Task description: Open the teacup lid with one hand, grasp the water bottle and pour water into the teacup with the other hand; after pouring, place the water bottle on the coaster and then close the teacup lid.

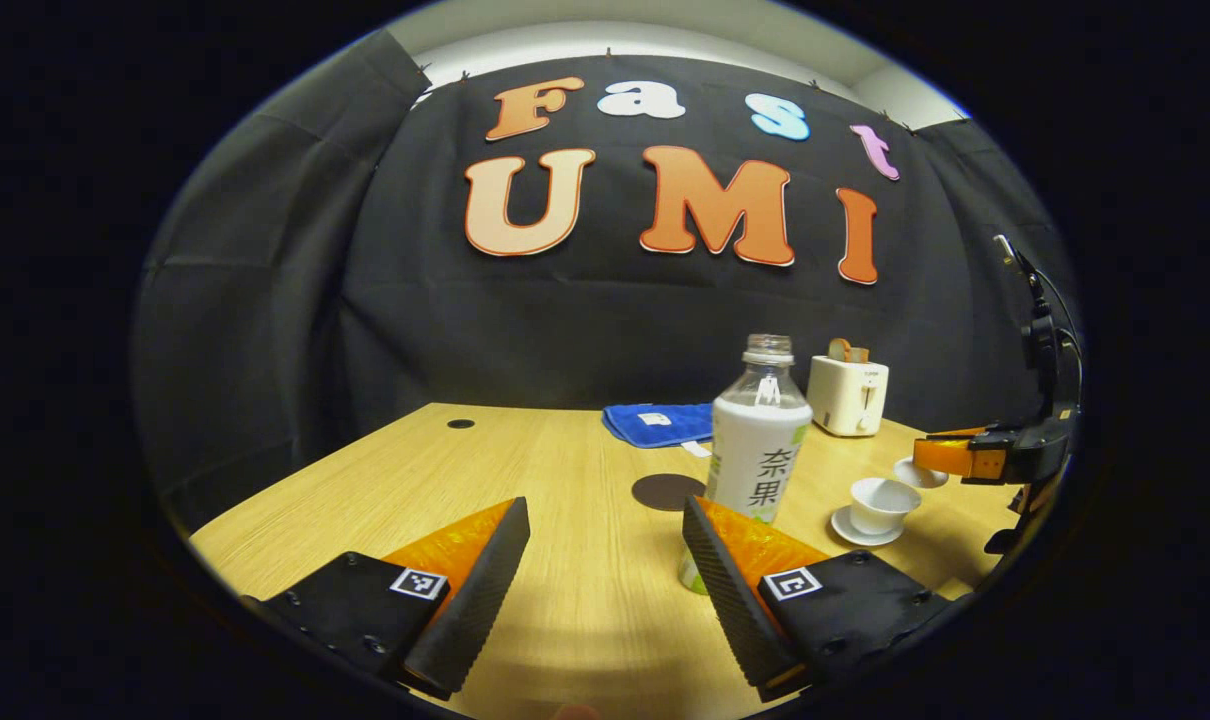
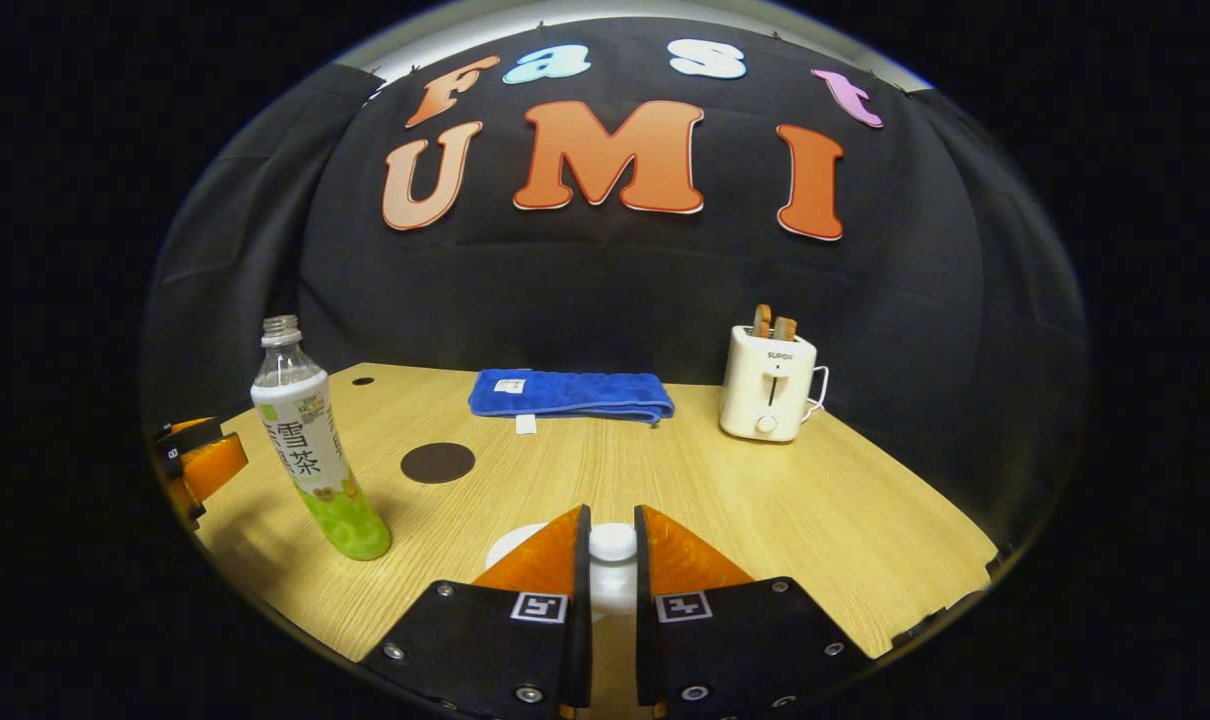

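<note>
Orange-and-black fingers of the right gripper (image 2: 612, 560) come first in our listing: in the right gripper view they stand close together, pinching the white knob of the teacup lid (image 2: 612, 543) between them. In the left gripper view we see the same gripper (image 1: 923, 457) out beyond the water bottle, with the lid (image 1: 915, 472) at its tip, lifted off and just beside the open teacup (image 1: 883, 503).

Left gripper (image 1: 605, 555): we record its jaws as spread wide with nothing between them. Its right finger sits in front of the foot of the water bottle (image 1: 757, 445); we cannot tell whether it touches.

Water bottle: upright on the wooden table (image 1: 565, 470), uncapped, white-and-green label, clear neck. We take it as our landmark for all places below.

Teacup: white, on a white saucer (image 1: 862, 528), near the bottle on the side away from the left gripper.

Coaster (image 1: 667, 491): dark round disc, flat on the table, just behind and beside the bottle; nothing rests on it. In the right gripper view it lies (image 2: 437, 462) a little beyond the bottle (image 2: 312, 450).

Blue towel (image 2: 570, 394): folded, well behind the bottle near the table's far edge.

Toaster (image 2: 768, 383): cream, slices upright in its slots, well apart from the bottle, past the towel's end.
</note>
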